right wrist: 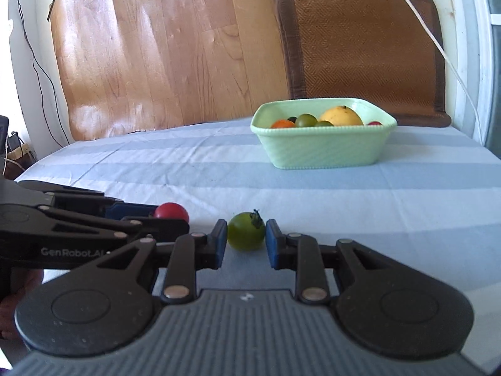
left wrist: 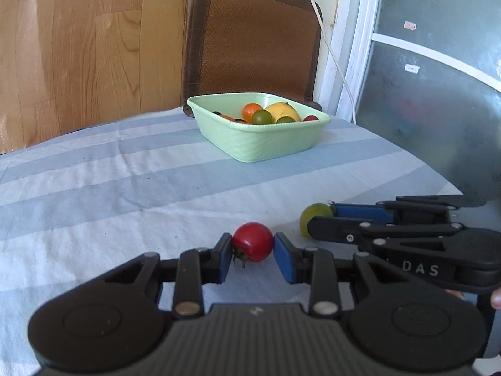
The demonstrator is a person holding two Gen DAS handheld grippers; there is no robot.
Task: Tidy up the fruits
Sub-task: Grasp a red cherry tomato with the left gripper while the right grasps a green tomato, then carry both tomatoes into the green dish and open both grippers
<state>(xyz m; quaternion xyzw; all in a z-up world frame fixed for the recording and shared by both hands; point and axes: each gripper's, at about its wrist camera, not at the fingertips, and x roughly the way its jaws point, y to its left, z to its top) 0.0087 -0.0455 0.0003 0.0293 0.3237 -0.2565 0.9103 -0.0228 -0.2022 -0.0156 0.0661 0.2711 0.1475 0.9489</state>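
My left gripper (left wrist: 253, 247) is shut on a red cherry tomato (left wrist: 253, 242), with a blue pad pressed on each side, low over the striped cloth. My right gripper (right wrist: 246, 235) is shut on a green tomato (right wrist: 245, 232) with a dark stem. In the left wrist view the right gripper (left wrist: 317, 217) and the green tomato (left wrist: 311, 216) sit just to the right. In the right wrist view the left gripper (right wrist: 172, 217) with the red tomato (right wrist: 170, 210) lies to the left. A pale green basin (left wrist: 266, 145) (right wrist: 325, 152) farther back holds an orange, a yellow fruit and several small tomatoes.
A blue-and-white striped cloth (left wrist: 125, 188) covers the table. Behind the basin a brown woven mat (left wrist: 253, 37) leans on the wall beside a wood-pattern sheet (right wrist: 162, 47). A white cable (left wrist: 332, 50) hangs at the right, near a frosted glass door (left wrist: 438, 78).
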